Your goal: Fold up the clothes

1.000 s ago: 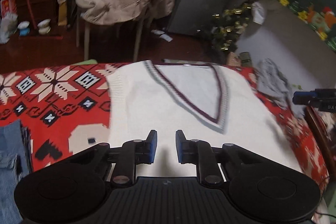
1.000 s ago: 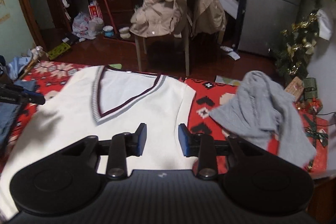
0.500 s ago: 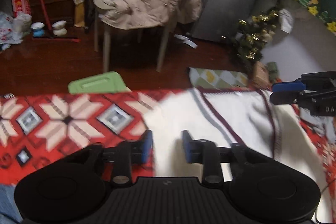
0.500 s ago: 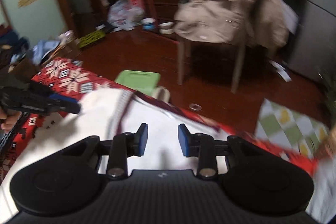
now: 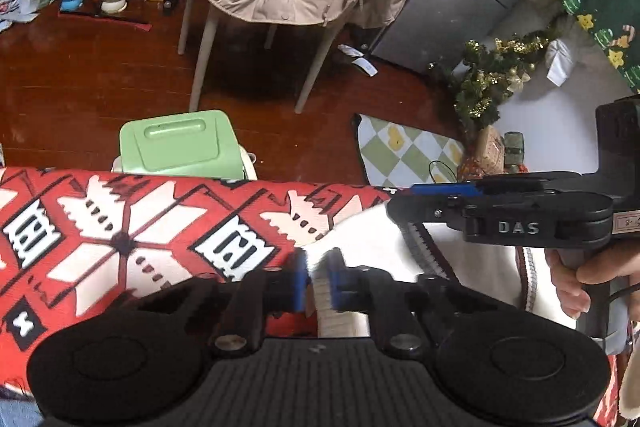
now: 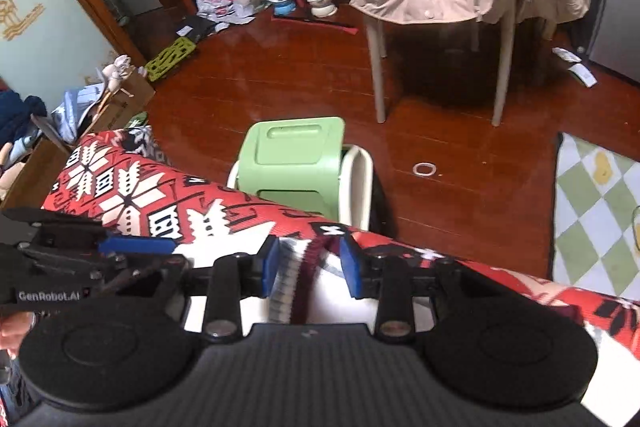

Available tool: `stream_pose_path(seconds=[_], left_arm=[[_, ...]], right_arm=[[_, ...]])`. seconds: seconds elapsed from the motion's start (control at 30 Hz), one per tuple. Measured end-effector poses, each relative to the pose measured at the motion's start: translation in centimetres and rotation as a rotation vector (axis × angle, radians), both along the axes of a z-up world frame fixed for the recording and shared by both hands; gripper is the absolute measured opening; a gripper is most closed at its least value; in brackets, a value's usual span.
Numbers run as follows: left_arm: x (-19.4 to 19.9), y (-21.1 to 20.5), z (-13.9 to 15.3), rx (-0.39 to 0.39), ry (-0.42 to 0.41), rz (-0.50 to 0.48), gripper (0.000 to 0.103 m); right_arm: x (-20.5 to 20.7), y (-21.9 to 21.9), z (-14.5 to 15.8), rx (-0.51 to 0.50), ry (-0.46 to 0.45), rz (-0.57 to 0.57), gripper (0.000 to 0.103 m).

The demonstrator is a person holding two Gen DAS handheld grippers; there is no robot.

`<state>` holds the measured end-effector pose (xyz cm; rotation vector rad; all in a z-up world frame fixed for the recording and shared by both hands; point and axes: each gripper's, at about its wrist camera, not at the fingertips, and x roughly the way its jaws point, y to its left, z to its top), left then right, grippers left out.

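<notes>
While both grippers worked at the table's far edge:
Vest (image 5: 372, 247): lay on the red cloth (image 5: 120, 227), white (striped trim).
Left gripper (image 5: 318, 281): had just closed, pinching the vest's ribbed shoulder edge.
Right gripper (image 6: 310, 269): jaws had been closing around the striped collar (image 6: 298, 279); contact unclear.

We see our left tongs (image 5: 318, 281) and right tongs (image 6: 312, 267): black bodies, blue pads, round black discs, silver screws. White lettering marks their sides. A black cable trails under our right hand (image 5: 580, 283).
</notes>
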<state>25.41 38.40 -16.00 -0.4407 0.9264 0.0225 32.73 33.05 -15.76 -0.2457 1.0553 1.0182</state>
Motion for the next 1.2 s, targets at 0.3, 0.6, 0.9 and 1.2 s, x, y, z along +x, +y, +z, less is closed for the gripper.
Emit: stream_pose_path(seconds=[0.3,0.6,0.9,1.2], left_arm=[[-1.2,-2.2,-0.2,0.257,-0.076,-0.02,0.002],[-5.3,-0.1,1.9,0.039,-0.133,0.057,0.008],[-8.0,-4.6,0.4,-0.114,-0.049,-0.098,0.006],[-5.5,-5.0,-0.9,-0.033,-0.044,-0.087,0.006]], right_arm=[[-1.5,0.1,-0.2,0.025,-0.128,0.014,0.002],[-2.8,-2.5,3.0,0.073,-0.12,0.054,0.009],[-9.5,-6.1,2.0,0.006,-0.038,0.286,0.007],[-10.2,-4.3,0.5,-0.03,-0.101,0.311,0.007]])
